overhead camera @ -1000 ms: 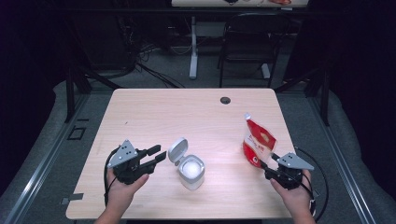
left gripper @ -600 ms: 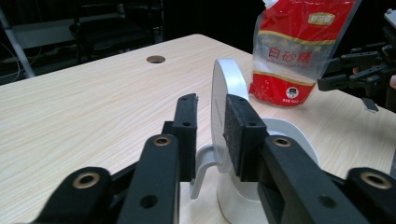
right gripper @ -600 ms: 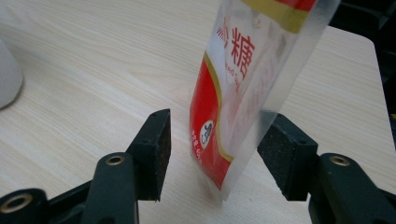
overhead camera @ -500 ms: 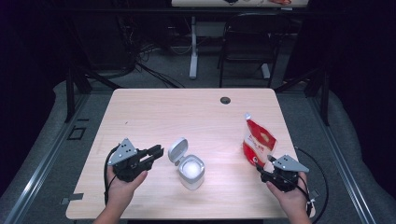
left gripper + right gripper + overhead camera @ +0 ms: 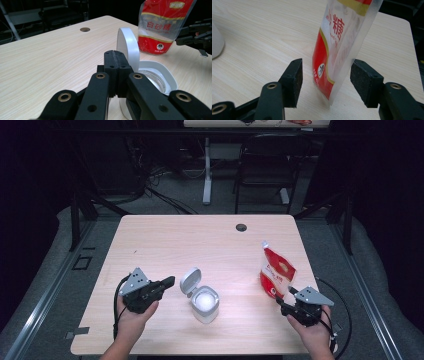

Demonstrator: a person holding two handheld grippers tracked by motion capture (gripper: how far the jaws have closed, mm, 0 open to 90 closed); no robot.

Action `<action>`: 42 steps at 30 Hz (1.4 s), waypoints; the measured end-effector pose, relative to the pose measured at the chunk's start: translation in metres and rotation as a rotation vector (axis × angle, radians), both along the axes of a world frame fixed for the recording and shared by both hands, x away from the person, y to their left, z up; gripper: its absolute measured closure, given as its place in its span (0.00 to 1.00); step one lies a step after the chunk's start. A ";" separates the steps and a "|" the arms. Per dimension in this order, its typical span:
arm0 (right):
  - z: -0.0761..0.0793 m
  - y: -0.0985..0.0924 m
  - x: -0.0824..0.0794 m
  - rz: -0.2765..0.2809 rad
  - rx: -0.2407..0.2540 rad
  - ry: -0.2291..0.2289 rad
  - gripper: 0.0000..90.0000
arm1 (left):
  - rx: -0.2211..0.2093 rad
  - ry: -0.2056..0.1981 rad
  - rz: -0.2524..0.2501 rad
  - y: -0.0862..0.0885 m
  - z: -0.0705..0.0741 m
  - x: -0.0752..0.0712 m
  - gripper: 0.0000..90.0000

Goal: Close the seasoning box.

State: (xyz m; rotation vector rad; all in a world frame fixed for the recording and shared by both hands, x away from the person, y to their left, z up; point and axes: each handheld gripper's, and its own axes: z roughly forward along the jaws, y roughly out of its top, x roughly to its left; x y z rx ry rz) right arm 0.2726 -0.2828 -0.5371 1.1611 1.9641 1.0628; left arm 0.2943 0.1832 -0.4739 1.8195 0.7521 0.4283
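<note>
Left hand-held gripper (image 5: 169, 281) near the front left corner of the surface (image 5: 200, 240), jaws just closed and pressed together with nothing between them, tips just beside the raised lid of the open white container (image 5: 204, 303) near the middle of the front edge. Right hand-held gripper (image 5: 325, 80) near the front right corner, jaws spread wide, one on each side of the upright red-and-clear sugar pouch (image 5: 342, 45), pads apart from it.

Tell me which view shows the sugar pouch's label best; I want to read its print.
The left gripper view: the sugar pouch faces it, upright, characters legible. The right gripper view shows its lower edge side-on between open jaws. The high view shows it small.
</note>
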 end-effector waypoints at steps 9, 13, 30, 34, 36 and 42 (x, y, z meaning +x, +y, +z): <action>-0.002 0.001 0.001 0.001 0.000 0.007 0.49 | 0.007 0.011 0.006 -0.005 -0.002 0.006 1.00; -0.001 0.000 0.001 0.001 -0.005 0.007 0.49 | 0.015 0.015 0.009 -0.007 -0.002 0.009 1.00; -0.002 0.000 0.001 0.001 -0.004 0.010 0.49 | 0.010 0.023 0.010 -0.015 -0.003 0.013 1.00; -0.002 0.000 0.001 -0.001 -0.004 0.009 0.49 | 0.011 0.023 0.004 -0.017 -0.003 0.013 1.00; -0.002 -0.001 0.001 0.000 -0.007 0.011 0.49 | 0.014 0.025 0.006 -0.017 -0.003 0.012 1.00; -0.002 -0.001 0.001 -0.001 -0.005 0.009 0.49 | 0.012 0.021 -0.004 -0.019 -0.003 0.012 1.00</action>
